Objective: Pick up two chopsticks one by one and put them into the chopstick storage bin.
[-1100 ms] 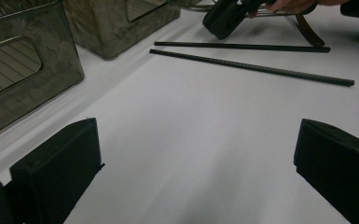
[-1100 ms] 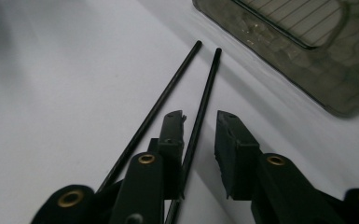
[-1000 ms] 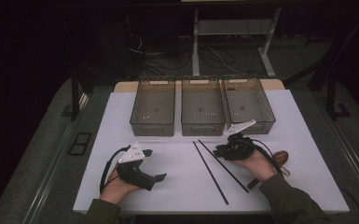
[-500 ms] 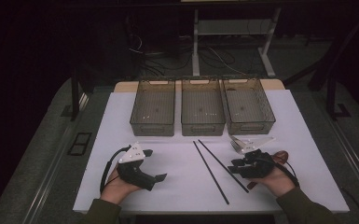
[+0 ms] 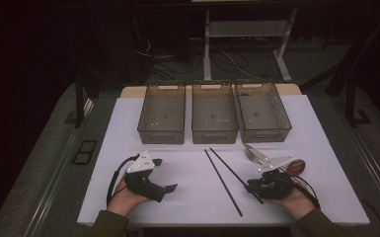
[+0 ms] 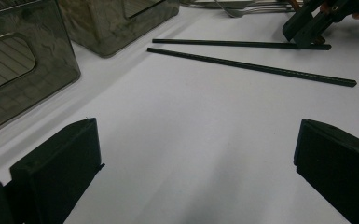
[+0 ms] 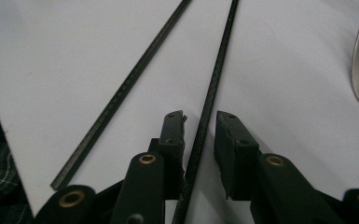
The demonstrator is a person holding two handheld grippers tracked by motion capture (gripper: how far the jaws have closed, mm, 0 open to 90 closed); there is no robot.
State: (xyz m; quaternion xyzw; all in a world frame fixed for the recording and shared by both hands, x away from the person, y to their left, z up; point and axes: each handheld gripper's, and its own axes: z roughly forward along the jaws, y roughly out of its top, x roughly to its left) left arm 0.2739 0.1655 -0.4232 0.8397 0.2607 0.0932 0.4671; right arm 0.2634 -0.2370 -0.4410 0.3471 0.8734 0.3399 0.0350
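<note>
A: In the lower right of the high view, the right gripper is set over the near end of one chopstick. In the right gripper view its jaws have just been closing, with the stick between the pads; a gap is seen on one side, so no firm grip can be claimed yet.

B: And the left gripper?

A: It is held released in the lower left, nothing between its jaws.

B: How will the stick handle?

A: It is judged light, thin, stiff and rather slick. It should be taken near the end, squarely across, or it may be rolled out of the pads.

B: What lies around it?

A: The second chopstick is laid just beside it on the white table; a fork is seen near, and three bins at upper centre.
</note>
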